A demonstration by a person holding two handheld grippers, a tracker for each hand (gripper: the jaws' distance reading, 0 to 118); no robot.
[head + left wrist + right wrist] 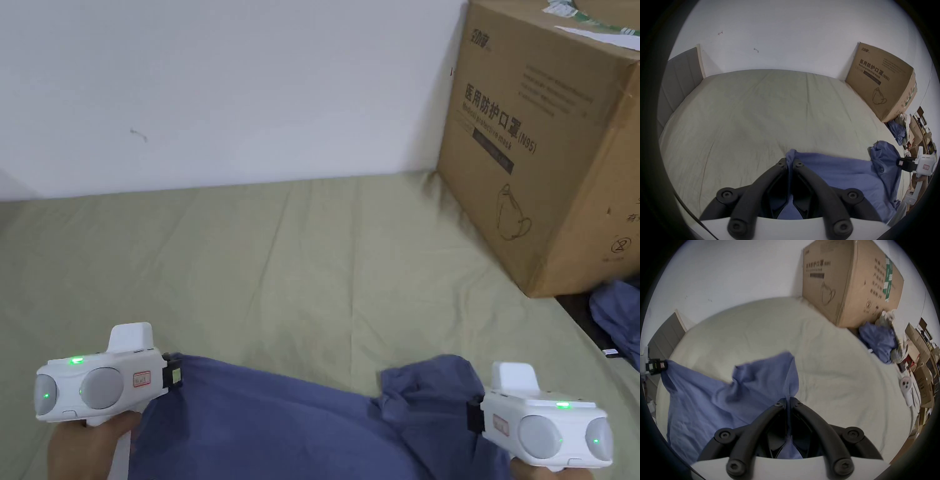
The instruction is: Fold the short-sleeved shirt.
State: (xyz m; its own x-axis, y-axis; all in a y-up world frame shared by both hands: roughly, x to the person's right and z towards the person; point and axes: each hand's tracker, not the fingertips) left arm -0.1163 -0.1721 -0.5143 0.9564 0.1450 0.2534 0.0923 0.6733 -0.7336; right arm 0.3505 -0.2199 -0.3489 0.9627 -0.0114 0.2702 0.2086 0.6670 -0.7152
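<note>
Both grippers, left gripper [789, 162] and right gripper [787, 401], are clamped on my soft, light blue short-sleeved shirt [281, 419], near the cardboard box [550, 144]; its edges look the best hold.

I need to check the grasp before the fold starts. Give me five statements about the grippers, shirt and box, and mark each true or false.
1. The left gripper is shut on the shirt. True.
2. The right gripper hangs open above the shirt. False: its jaws are closed on a fold of the cloth.
3. The box stands on the bed against the wall. True.
4. The shirt is red. False: it is blue.
5. The shirt lies folded in a neat square. False: it is held spread between the two grippers, with its right side bunched.
</note>
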